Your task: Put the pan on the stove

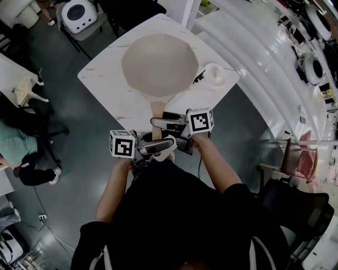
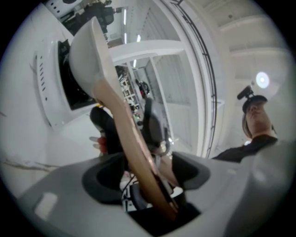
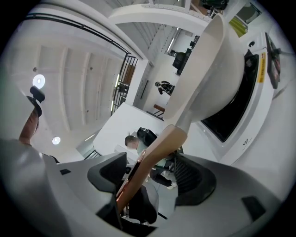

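The cream pan (image 1: 158, 66) rests bowl-up on the white table (image 1: 103, 79), with its wooden handle (image 1: 156, 112) pointing toward me. In both gripper views it stands over the white stove (image 2: 48, 92) (image 3: 243, 109) with the black top. My left gripper (image 1: 158, 146) and right gripper (image 1: 165, 122) meet at the handle from opposite sides. In the left gripper view the handle (image 2: 132, 139) runs between the jaws of that gripper (image 2: 150, 173) with gaps at both pads. The right gripper (image 3: 150, 178) likewise straddles the handle (image 3: 155, 150) and is open.
A small white bowl (image 1: 215, 74) sits on the table right of the pan. A seated person (image 1: 18, 153) is at the left, a white appliance (image 1: 79, 13) at the far left, and a pink chair (image 1: 298, 158) and white benches at the right.
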A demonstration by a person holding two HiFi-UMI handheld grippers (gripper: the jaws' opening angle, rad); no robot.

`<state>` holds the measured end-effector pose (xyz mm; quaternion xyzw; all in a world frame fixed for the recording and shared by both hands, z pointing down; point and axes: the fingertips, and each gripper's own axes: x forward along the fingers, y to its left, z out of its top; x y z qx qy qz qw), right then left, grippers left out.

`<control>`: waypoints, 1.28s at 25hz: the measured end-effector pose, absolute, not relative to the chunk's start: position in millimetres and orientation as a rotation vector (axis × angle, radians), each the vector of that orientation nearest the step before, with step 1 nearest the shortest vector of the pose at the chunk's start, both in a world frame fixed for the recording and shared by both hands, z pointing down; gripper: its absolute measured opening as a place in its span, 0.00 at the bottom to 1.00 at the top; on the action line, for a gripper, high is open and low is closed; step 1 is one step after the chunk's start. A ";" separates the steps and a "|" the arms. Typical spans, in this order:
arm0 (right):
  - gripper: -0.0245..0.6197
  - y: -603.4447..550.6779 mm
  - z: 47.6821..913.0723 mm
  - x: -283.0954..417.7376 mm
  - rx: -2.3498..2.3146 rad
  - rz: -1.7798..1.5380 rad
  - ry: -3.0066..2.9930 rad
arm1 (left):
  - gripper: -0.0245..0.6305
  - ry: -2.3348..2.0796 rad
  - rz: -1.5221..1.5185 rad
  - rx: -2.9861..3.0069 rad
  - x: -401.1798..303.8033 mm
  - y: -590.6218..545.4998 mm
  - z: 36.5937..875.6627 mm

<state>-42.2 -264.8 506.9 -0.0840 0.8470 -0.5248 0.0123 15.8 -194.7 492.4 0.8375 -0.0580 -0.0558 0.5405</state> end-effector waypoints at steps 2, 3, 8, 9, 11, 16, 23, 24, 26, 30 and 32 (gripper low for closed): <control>0.46 -265.0 504.8 -40.5 -0.275 -1.640 2.637 | 0.52 -0.157 -0.137 1.980 7.5 -197.2 493.9; 0.46 -265.4 502.7 -39.8 -0.280 -1.642 2.631 | 0.52 -0.171 -0.142 1.970 2.5 -199.3 494.6; 0.46 -266.1 505.7 -22.4 -0.354 -1.630 2.644 | 0.52 -0.267 -0.207 1.922 -27.2 -212.4 496.7; 0.46 -265.6 503.1 -18.3 -0.361 -1.629 2.628 | 0.52 -0.297 -0.209 1.919 -35.6 -214.8 499.6; 0.46 -266.8 494.3 -9.4 -0.386 -1.607 2.590 | 0.50 -0.361 -0.237 1.912 -52.9 -221.3 500.0; 0.34 -274.0 483.7 17.1 -0.562 -1.478 2.614 | 0.17 -0.562 -0.284 1.952 -89.4 -242.8 487.1; 0.09 -284.4 449.7 26.9 -0.901 -1.080 2.798 | 0.05 -0.926 -0.066 2.243 -97.6 -266.6 453.0; 0.09 -286.5 443.0 28.1 -0.952 -1.012 2.811 | 0.05 -0.996 -0.034 2.282 -98.1 -270.5 446.0; 0.08 -290.5 428.4 31.7 -1.062 -0.861 2.831 | 0.05 -1.135 0.017 2.353 -98.9 -276.8 429.8; 0.08 -296.2 402.4 39.1 -1.265 -0.558 2.840 | 0.05 -1.393 0.071 2.454 -100.6 -286.2 398.3; 0.08 -297.2 392.4 42.4 -1.358 -0.423 2.828 | 0.05 -1.504 0.097 2.497 -100.4 -287.4 386.0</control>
